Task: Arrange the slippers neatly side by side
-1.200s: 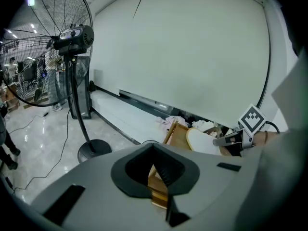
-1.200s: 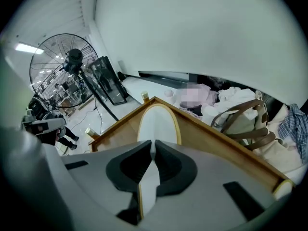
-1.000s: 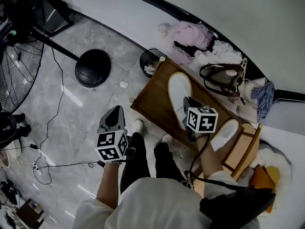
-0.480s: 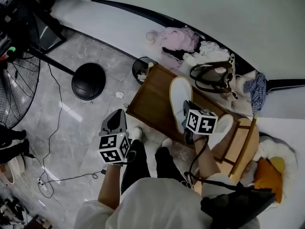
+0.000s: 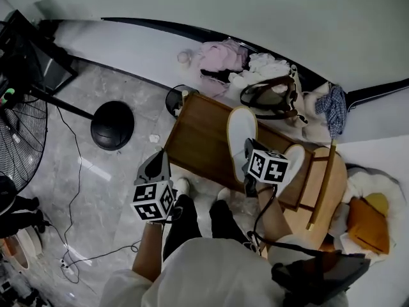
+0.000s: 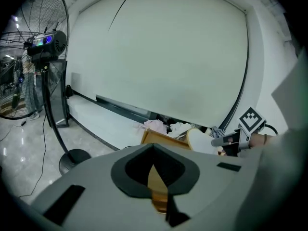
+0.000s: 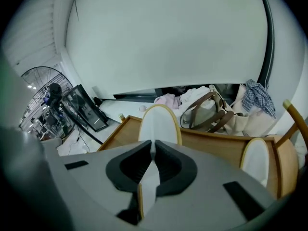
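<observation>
In the head view the right gripper point(image 5: 250, 149) is clamped on one slipper point(image 5: 241, 130) over the table point(image 5: 199, 136), the second slipper point(image 5: 293, 160) apart to its right; so thin a pinch may slip and drop it crooked. The left gripper view shows the left gripper point(image 6: 153, 149) closed, empty, away from both. In the right gripper view the fingers point(image 7: 168, 165) nip the slipper's near end.

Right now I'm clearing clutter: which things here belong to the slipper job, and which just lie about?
Job: held slipper, second slipper, wooden table, right tongs.
Lying about: handbag, clothes pile, bin, standing fan, checked cloth.
</observation>
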`<state>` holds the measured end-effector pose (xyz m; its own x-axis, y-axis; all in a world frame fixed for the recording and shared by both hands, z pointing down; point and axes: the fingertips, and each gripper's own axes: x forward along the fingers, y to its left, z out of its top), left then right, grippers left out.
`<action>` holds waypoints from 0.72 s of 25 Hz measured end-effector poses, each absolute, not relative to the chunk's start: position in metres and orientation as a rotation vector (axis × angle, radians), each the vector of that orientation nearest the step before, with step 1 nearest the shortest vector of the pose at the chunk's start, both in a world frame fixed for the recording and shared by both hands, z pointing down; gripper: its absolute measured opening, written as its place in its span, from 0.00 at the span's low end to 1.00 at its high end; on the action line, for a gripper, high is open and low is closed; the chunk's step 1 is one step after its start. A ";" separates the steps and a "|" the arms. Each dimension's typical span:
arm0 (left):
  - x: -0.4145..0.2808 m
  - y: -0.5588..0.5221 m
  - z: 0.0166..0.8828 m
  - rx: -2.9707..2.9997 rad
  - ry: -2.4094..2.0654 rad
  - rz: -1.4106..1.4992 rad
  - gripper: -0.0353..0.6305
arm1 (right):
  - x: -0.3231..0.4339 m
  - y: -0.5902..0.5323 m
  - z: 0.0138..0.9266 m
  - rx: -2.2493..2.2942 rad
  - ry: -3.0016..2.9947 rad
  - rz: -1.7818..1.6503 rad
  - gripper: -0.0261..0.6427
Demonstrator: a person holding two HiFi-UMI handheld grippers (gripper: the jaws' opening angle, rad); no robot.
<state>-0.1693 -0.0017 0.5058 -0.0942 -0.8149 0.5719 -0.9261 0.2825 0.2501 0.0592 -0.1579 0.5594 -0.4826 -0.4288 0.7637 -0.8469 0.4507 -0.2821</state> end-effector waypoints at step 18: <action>-0.111 -0.063 0.495 1.808 -1.740 0.361 0.08 | 0.134 -0.156 0.555 1.375 -1.971 1.117 0.11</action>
<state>-0.1107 -0.0625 0.4950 0.1050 -0.8103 0.5765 -0.9729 0.0363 0.2283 0.1342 -0.1564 0.5549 -0.3749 -0.5273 0.7625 -0.9251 0.1589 -0.3449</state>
